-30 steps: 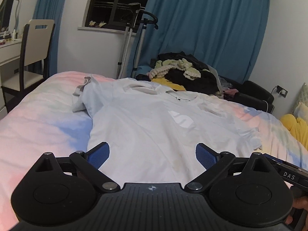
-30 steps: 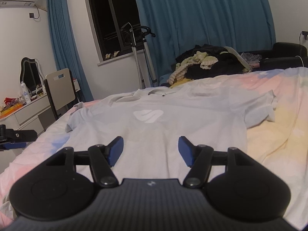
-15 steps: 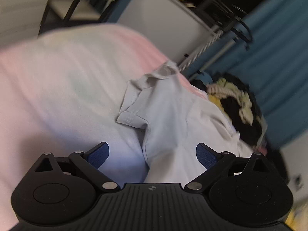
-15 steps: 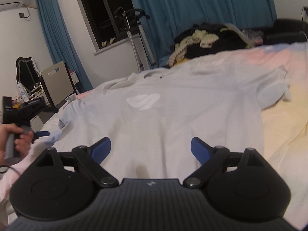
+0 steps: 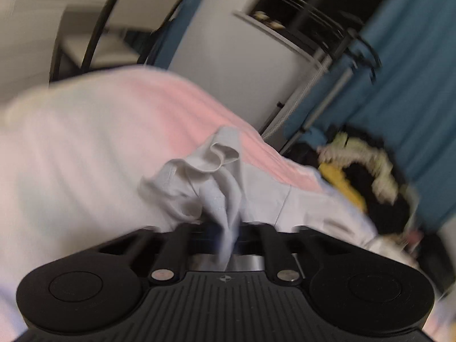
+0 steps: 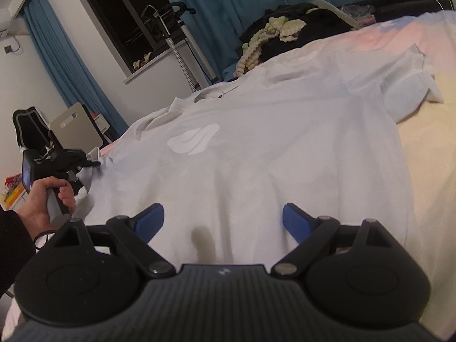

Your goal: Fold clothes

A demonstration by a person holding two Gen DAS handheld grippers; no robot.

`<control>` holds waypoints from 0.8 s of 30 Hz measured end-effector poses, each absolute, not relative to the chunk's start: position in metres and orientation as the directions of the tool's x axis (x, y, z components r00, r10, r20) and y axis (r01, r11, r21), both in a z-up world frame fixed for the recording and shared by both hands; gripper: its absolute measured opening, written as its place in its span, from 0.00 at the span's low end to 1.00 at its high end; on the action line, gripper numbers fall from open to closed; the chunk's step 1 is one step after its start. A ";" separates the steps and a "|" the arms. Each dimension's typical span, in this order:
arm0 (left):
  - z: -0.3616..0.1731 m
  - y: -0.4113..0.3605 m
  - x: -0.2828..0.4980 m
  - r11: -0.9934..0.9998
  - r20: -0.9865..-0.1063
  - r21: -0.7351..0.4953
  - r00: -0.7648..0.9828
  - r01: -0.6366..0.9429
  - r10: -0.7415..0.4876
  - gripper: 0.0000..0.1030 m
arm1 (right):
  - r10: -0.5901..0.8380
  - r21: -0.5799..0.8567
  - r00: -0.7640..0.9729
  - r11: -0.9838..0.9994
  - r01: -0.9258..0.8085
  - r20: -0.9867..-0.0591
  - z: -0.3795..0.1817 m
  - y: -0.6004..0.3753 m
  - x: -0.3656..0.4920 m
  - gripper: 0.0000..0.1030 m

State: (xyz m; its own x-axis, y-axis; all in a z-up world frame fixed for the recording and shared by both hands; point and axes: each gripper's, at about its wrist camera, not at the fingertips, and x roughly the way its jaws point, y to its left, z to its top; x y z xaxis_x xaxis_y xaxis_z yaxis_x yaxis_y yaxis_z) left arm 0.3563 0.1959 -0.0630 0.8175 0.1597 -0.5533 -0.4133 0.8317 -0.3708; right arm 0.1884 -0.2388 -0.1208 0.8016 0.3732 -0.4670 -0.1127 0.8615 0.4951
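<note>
A pale grey T-shirt with a white chest logo lies spread front-up on the bed. My right gripper is open and empty, hovering over the shirt's lower hem. In the left wrist view my left gripper is shut on the shirt's left sleeve, which bunches up between the jaws. The left gripper also shows in the right wrist view, held by a hand at the shirt's left sleeve. The right sleeve lies crumpled at the far right.
The bed has a pink, blue and yellow pastel cover. A pile of dark and yellow clothes sits beyond the bed's far edge. A garment steamer stand, a window and blue curtains stand behind. A chair stands at the left.
My left gripper swung left to the shirt's left sleeve and shut on it. My right gripper opened wider and tilted, staying over the lower hem.
</note>
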 end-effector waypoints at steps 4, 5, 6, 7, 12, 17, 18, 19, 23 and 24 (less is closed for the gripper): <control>-0.028 0.139 0.357 0.946 -0.463 -0.148 0.866 -0.289 0.192 0.05 | 0.371 0.514 0.803 0.853 -0.096 -0.466 -0.116 -0.245 0.187 0.89; -0.020 0.122 0.356 0.962 -0.454 -0.105 0.873 -0.252 0.179 0.05 | 0.371 0.521 0.803 0.849 -0.090 -0.467 -0.116 -0.247 0.186 0.89; -0.014 0.105 0.356 0.975 -0.447 -0.066 0.880 -0.211 0.160 0.05 | 0.371 0.529 0.802 0.844 -0.082 -0.468 -0.115 -0.249 0.186 0.89; -0.009 0.087 0.356 0.986 -0.444 -0.031 0.886 -0.165 0.134 0.05 | 0.373 0.539 0.802 0.839 -0.077 -0.466 -0.115 -0.251 0.185 0.89; -0.003 -0.002 0.355 0.990 -0.471 0.128 0.882 0.059 0.008 0.05 | 0.365 0.570 0.818 0.820 -0.057 -0.444 -0.109 -0.263 0.180 0.89; -0.040 -0.058 0.353 0.958 -0.580 0.180 0.811 0.224 -0.081 0.09 | 0.356 0.584 0.829 0.811 -0.045 -0.431 -0.107 -0.273 0.178 0.89; -0.050 -0.064 0.352 0.951 -0.605 0.181 0.791 0.253 -0.095 0.16 | 0.357 0.585 0.829 0.810 -0.045 -0.430 -0.107 -0.274 0.178 0.89; -0.058 -0.068 0.350 0.944 -0.622 0.182 0.776 0.274 -0.105 0.33 | 0.358 0.586 0.829 0.809 -0.046 -0.429 -0.107 -0.275 0.178 0.89; -0.076 -0.069 0.334 0.928 -0.637 0.188 0.759 0.321 -0.133 0.69 | 0.361 0.584 0.828 0.810 -0.050 -0.429 -0.108 -0.275 0.178 0.89; -0.075 -0.066 0.327 0.927 -0.642 0.185 0.754 0.326 -0.137 0.69 | 0.362 0.584 0.828 0.810 -0.051 -0.429 -0.108 -0.275 0.179 0.89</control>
State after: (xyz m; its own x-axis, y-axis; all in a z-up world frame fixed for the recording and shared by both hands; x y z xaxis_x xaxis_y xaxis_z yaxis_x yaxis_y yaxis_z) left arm 0.3271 -0.0665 -0.0754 0.7541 -0.1373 -0.6422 0.3260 0.9272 0.1846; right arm 0.1787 -0.2750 -0.1080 0.8277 0.3619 -0.4289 -0.0512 0.8098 0.5845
